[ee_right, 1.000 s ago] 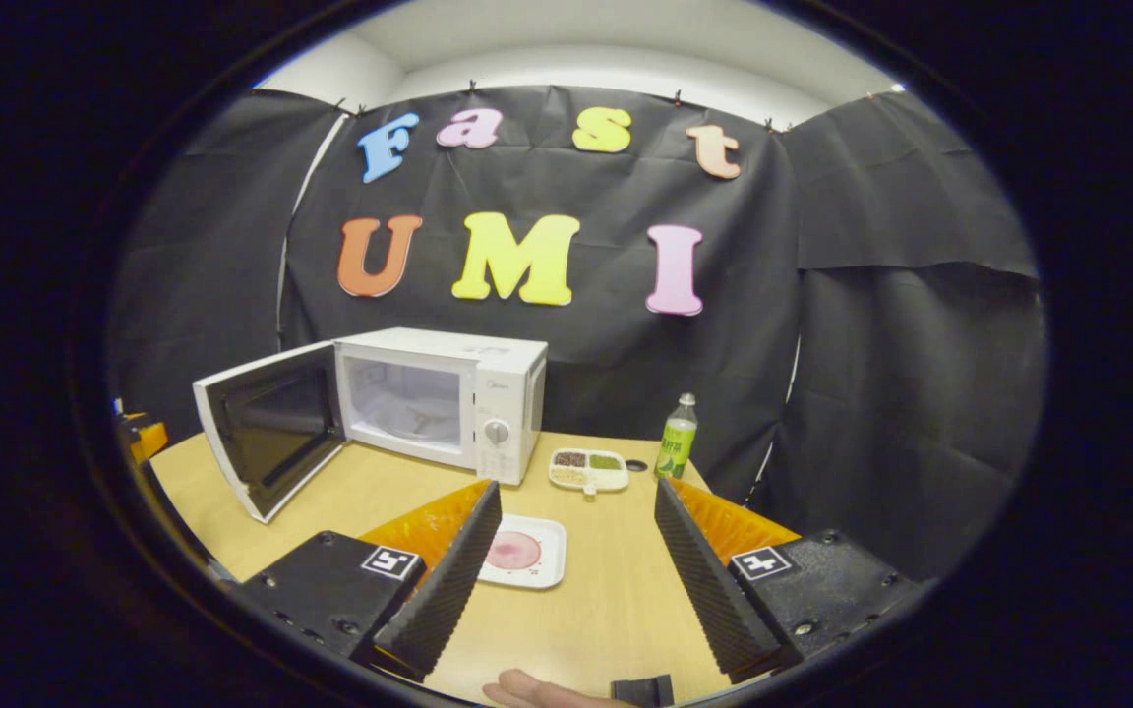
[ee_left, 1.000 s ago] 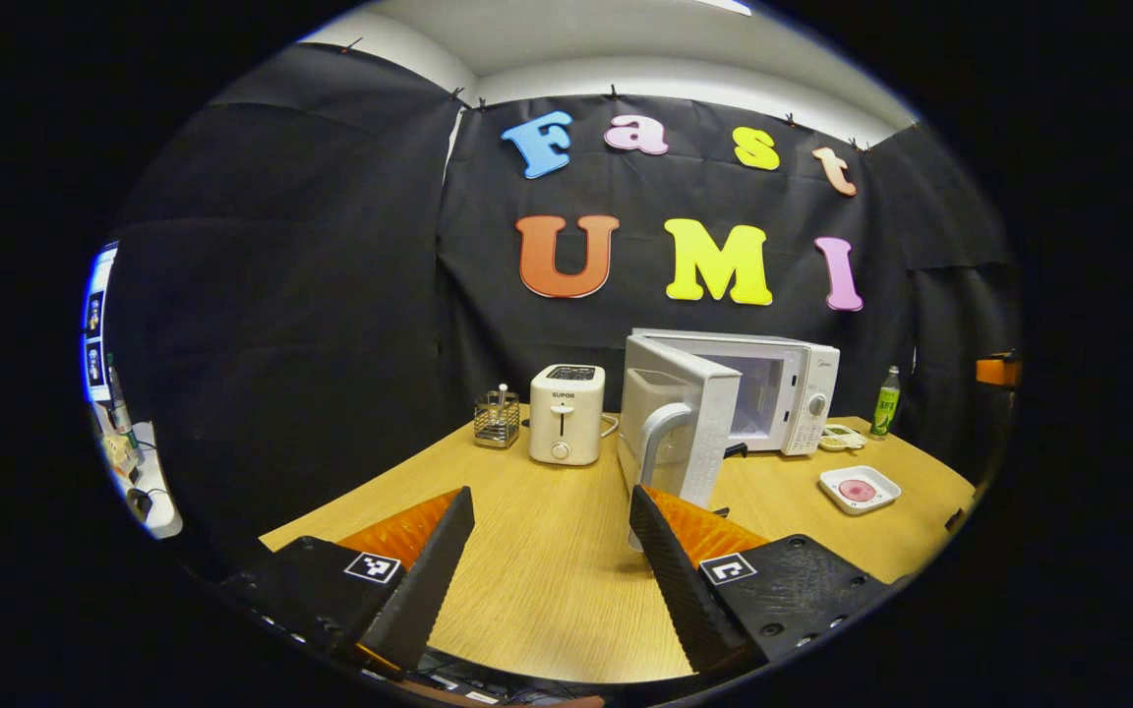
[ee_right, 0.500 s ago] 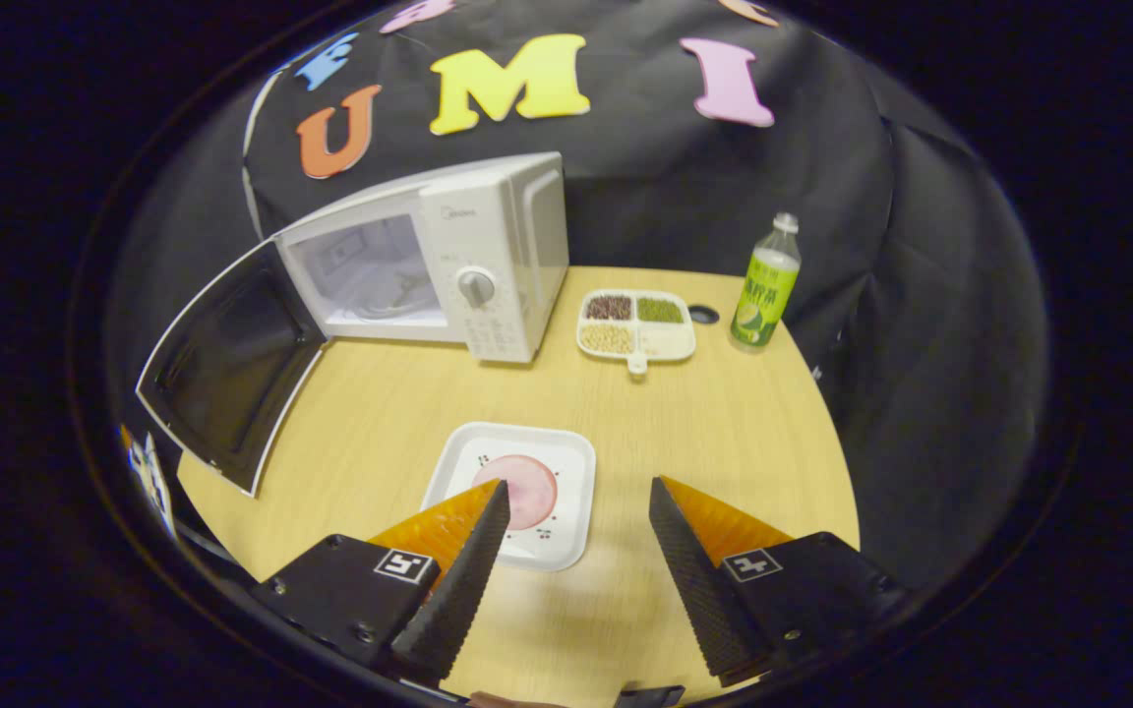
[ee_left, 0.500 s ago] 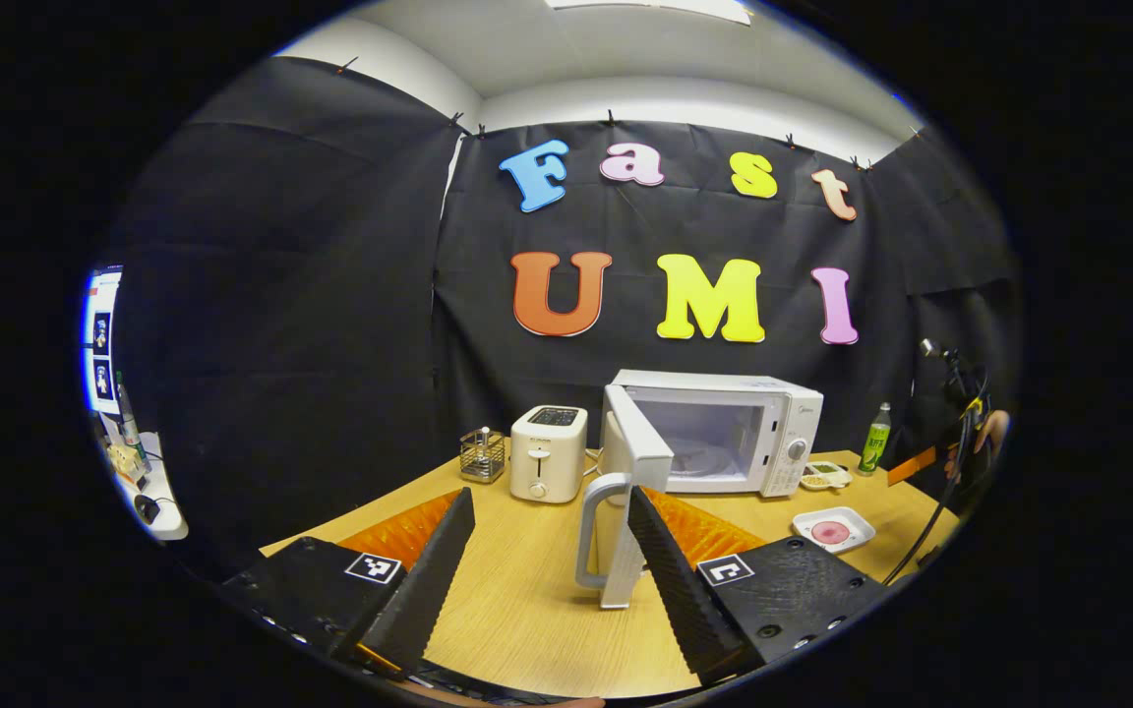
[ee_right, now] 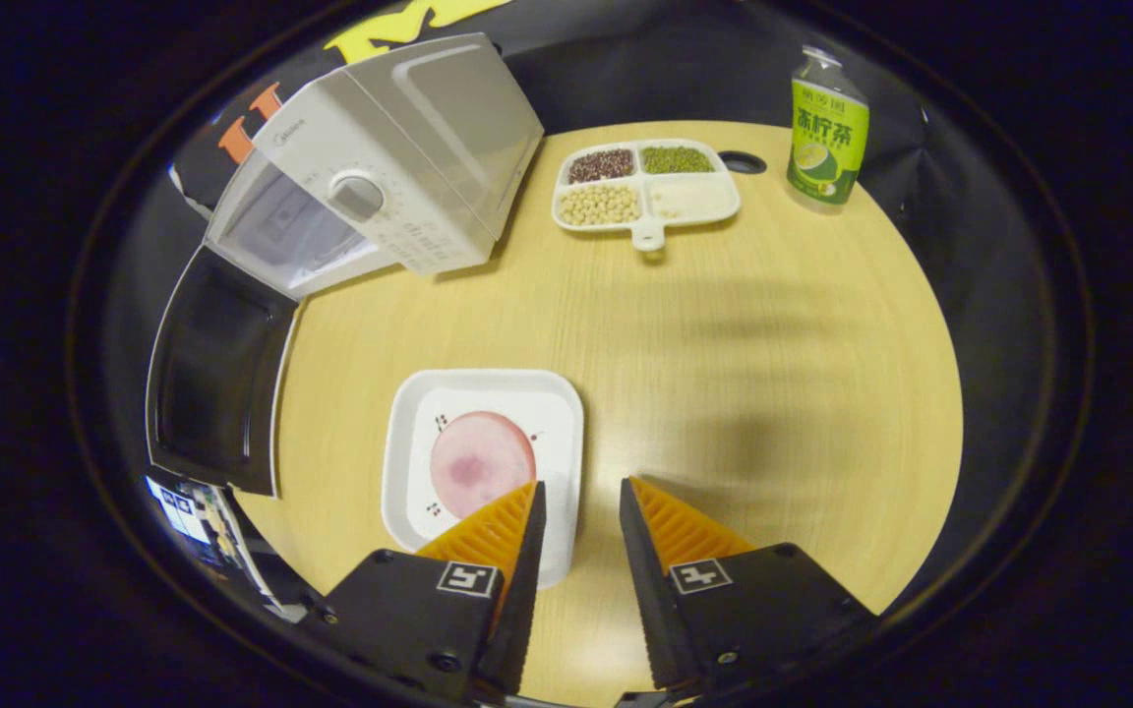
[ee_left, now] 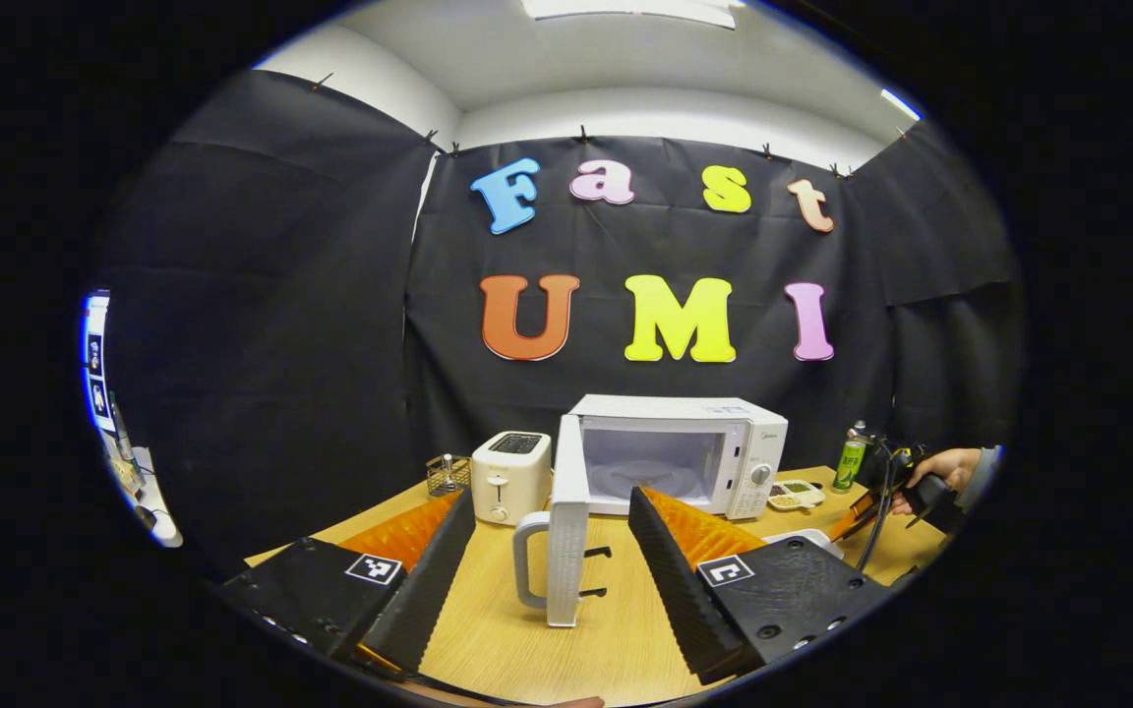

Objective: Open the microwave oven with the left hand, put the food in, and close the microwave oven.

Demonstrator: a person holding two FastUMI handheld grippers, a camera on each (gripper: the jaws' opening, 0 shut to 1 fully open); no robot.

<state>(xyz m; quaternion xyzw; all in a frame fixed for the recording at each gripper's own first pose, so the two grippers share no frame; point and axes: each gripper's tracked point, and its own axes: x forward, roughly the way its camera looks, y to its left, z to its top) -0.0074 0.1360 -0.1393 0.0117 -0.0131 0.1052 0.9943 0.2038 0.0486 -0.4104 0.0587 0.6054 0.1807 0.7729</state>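
The white microwave (ee_left: 675, 447) stands at the back of the table, its door (ee_left: 566, 531) swung open and seen edge-on with the handle (ee_left: 525, 560) toward me. My left gripper (ee_left: 550, 497) is open, short of the door and touching nothing. In the right gripper view the microwave (ee_right: 399, 167) and its open door (ee_right: 217, 374) lie at the upper left. A white square plate (ee_right: 409, 413) with a round pink slice of food (ee_right: 481, 462) sits just below. My right gripper (ee_right: 578, 487) looks down on it, fingers narrowed but apart, astride the plate's right rim.
A white toaster (ee_left: 510, 477) and a wire holder (ee_left: 444, 475) stand left of the microwave. A sectioned dish of beans (ee_right: 645, 182) and a green bottle (ee_right: 825, 118) sit at the table's far side. A hand (ee_left: 945, 464) holds the right gripper at the far right.
The left gripper drew back from the door, which now stands edge-on. The right gripper tipped down and closed in over the plate, and its fingers narrowed.
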